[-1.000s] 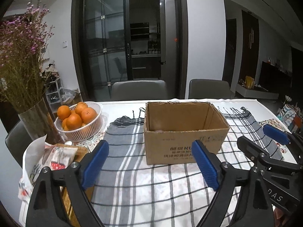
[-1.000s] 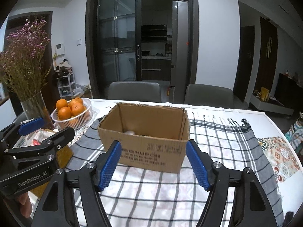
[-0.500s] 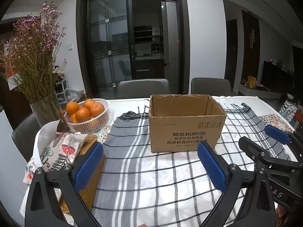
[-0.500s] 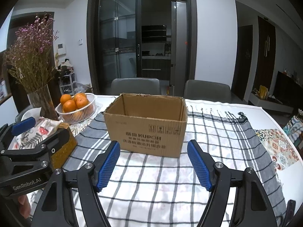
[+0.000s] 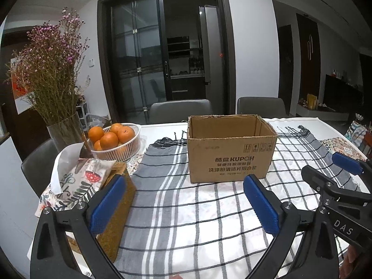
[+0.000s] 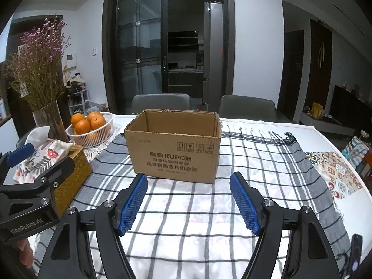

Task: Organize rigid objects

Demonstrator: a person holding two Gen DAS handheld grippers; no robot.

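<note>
A cardboard box point(image 5: 232, 148) stands open-topped at the centre of both views on a grey-and-white checked cloth point(image 5: 186, 209) covering the table, well apart from either claw. At the bottom of the left wrist view, the left claw point(image 5: 183, 203) is spread wide, its blue pads point(image 5: 107, 203) holding and touching nothing. The right claw point(image 6: 189, 203), at the bottom of the right wrist view, is likewise wide open and empty above the cloth. Each claw also shows at the other view's edge: the right one at lower right, the left one at lower left. In the left half of the frame, a white basket point(image 5: 121, 150) of oranges point(image 5: 109, 139) sits beside a glass vase point(image 5: 65, 132) of dried purple flowers. Just in front of them a patterned tissue pack point(image 5: 79, 181) rests on a woven box point(image 5: 116, 211). What the cardboard box contains cannot be seen.
</note>
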